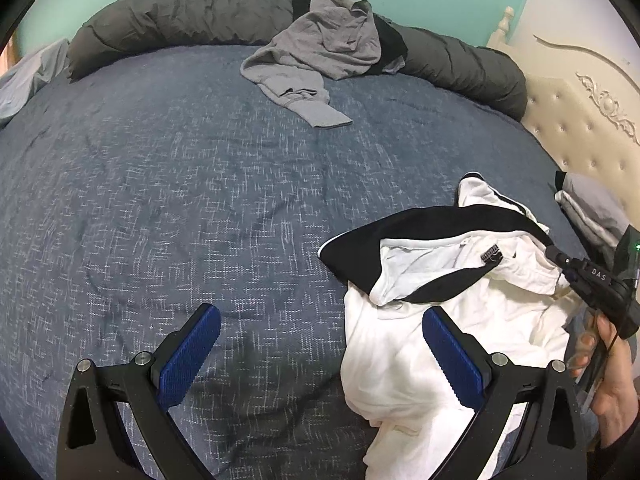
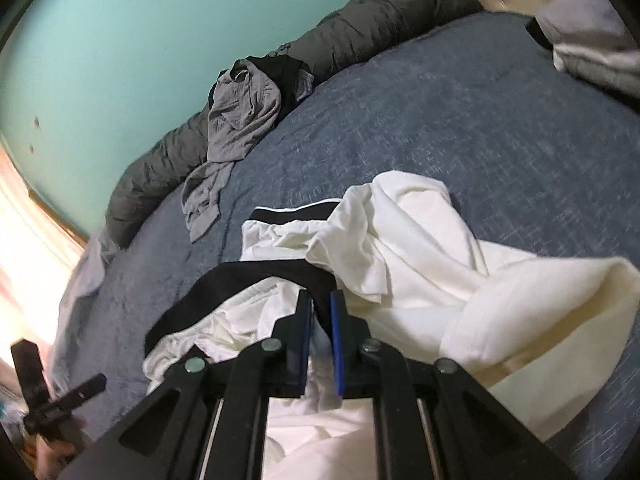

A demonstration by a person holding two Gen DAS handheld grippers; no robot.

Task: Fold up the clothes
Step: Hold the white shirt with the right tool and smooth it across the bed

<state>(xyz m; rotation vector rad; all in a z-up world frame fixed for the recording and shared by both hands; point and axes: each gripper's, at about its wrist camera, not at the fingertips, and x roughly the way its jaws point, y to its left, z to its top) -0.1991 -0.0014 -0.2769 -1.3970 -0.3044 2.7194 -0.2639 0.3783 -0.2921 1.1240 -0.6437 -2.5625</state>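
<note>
We are only at the start: our right gripper (image 2: 320, 300) pinches the crumpled white shirt (image 2: 400, 248), and our left gripper (image 1: 320, 352) stands spread and empty. The grey top (image 1: 320, 48) at 12 o'clock on the bed (image 1: 160, 180) is unfolded too.

Dim room, fisheye-warped edges, left-side window glare

Two garments (image 1: 432, 340) (image 1: 320, 52), two grippers (image 1: 320, 356) (image 2: 320, 312)
</note>
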